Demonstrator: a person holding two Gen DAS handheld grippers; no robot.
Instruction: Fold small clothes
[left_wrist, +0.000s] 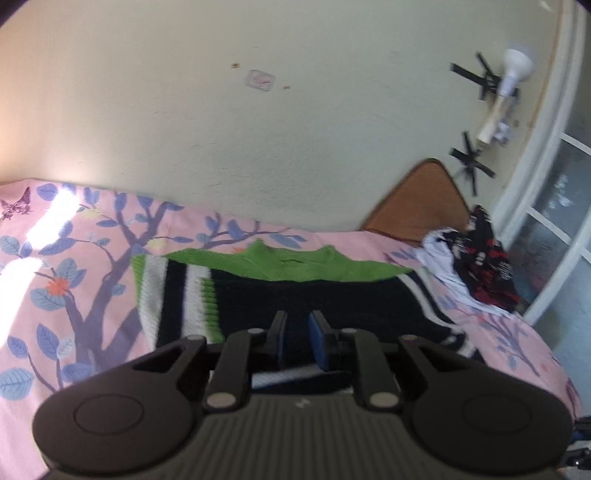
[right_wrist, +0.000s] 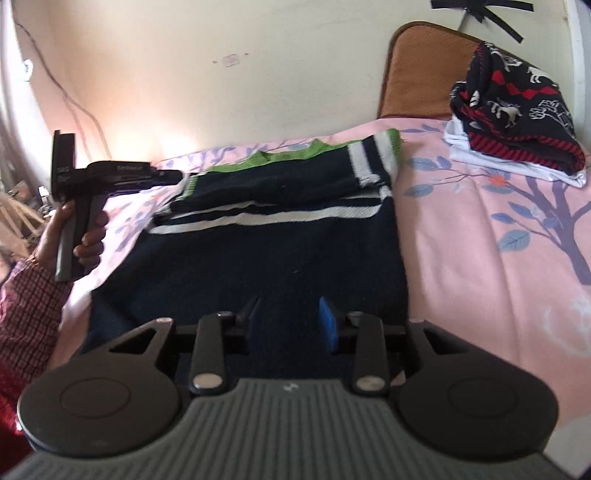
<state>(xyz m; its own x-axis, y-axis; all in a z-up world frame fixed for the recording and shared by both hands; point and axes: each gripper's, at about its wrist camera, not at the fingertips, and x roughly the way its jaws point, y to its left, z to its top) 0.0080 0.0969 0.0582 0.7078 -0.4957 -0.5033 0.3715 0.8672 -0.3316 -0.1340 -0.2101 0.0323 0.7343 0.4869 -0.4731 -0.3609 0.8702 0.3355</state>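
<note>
No brand or label is coming through clearly: there is pale lettering on the side of the left gripper (right_wrist: 173, 176) in the right wrist view, too blurred to read, and a small faint sticker (left_wrist: 260, 79) on the wall, also unreadable.

The sweater (right_wrist: 266, 236), navy with white stripes and green trim, is lying on a bed covered by a pink sheet (right_wrist: 480, 229) printed with purple trees and blue leaves. Its sleeves are lying folded across the chest. A cream wall is running behind the bed, a brown headboard (right_wrist: 417, 70) is standing at one end, and a pile of folded clothes (right_wrist: 517, 129), dark with red and white patterns over white cloth, is sitting on the sheet near it, well apart from the sweater.

The left wrist view alone is showing a white lamp (left_wrist: 515, 70) taped to the wall and a window frame (left_wrist: 546, 236) beside it. The right wrist view alone is showing the person's hand (right_wrist: 79, 236) gripping the left gripper's handle, with a checked sleeve (right_wrist: 29, 299) below.

The left gripper (left_wrist: 298, 334) is hovering over the sweater's dark body, jaws slightly apart and gripping nothing. The right gripper (right_wrist: 291, 321) is hanging over the hem end, jaws released wider, nothing between them.
</note>
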